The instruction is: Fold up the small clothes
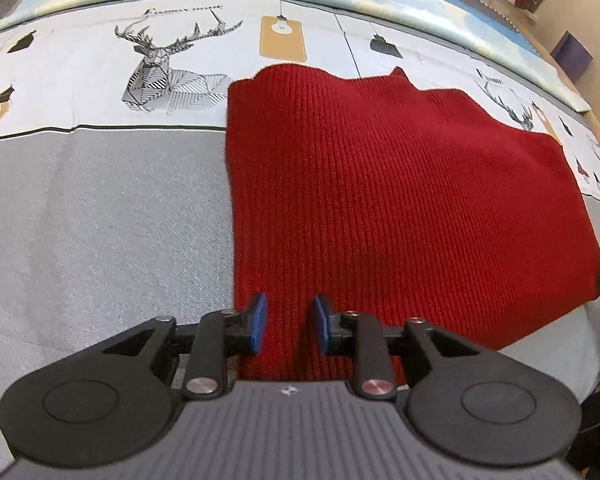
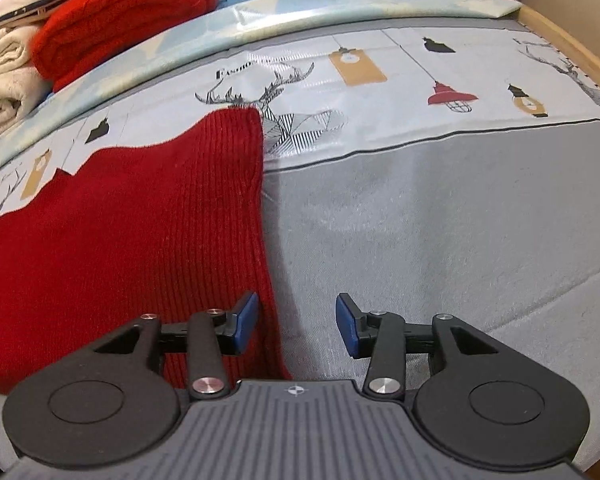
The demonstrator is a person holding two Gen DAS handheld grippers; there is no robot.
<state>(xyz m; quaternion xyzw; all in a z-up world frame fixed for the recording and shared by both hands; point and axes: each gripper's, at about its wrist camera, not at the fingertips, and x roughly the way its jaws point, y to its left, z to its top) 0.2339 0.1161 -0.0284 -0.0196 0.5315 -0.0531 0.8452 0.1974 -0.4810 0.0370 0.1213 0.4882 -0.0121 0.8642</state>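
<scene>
Hovering over the red knit garment point(image 1: 380, 200), both grippers' fingers point(image 1: 258, 322) stand apart, empty.

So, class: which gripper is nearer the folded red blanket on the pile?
Right. The right gripper views the blanket far ahead to its left; the left gripper sees only its edge.

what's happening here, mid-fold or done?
A person holds a gripper in each hand over a red knit garment lying flat on a printed bedspread. The left gripper and right gripper are both open and hold nothing, one at each near corner. The piece already looks folded into a rough rectangle.
</scene>
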